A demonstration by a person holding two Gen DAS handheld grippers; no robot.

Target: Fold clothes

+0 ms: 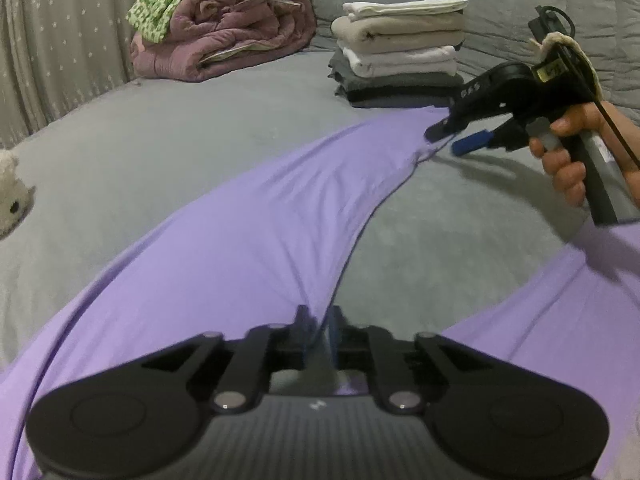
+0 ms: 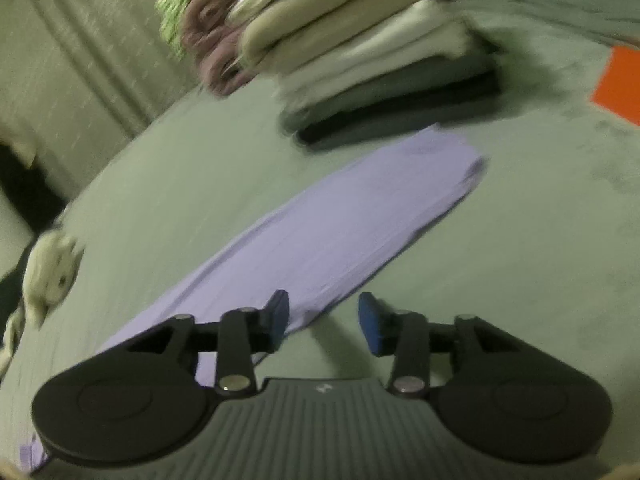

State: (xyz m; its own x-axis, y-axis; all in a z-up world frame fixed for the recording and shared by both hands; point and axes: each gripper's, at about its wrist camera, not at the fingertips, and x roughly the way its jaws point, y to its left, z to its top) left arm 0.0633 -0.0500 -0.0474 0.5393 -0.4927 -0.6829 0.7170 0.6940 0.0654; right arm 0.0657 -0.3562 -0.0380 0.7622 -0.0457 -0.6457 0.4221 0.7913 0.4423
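A long lilac garment (image 1: 248, 232) lies flat on the grey bed (image 1: 120, 152), one part stretching up to the right and another (image 1: 560, 320) at the lower right. At the bottom of the left wrist view my left gripper (image 1: 320, 324) has its jaws a narrow gap apart over the garment's edge, and the cloth lies unlifted under them. My right gripper (image 1: 448, 138), held by a hand (image 1: 568, 160), is open at the garment's far end. In the blurred right wrist view the right gripper (image 2: 326, 320) is open with nothing between its blue pads (image 2: 372, 328), beside the garment (image 2: 340, 220).
A stack of folded white, beige and dark clothes (image 1: 400, 52) (image 2: 380, 60) stands just past the garment's far end. Behind it to the left are a rolled mauve quilt (image 1: 224, 36) and a green patterned cloth (image 1: 160, 4). A white plush toy (image 1: 12, 200) (image 2: 52, 268) is at the left, an orange object (image 2: 620, 84) at the right.
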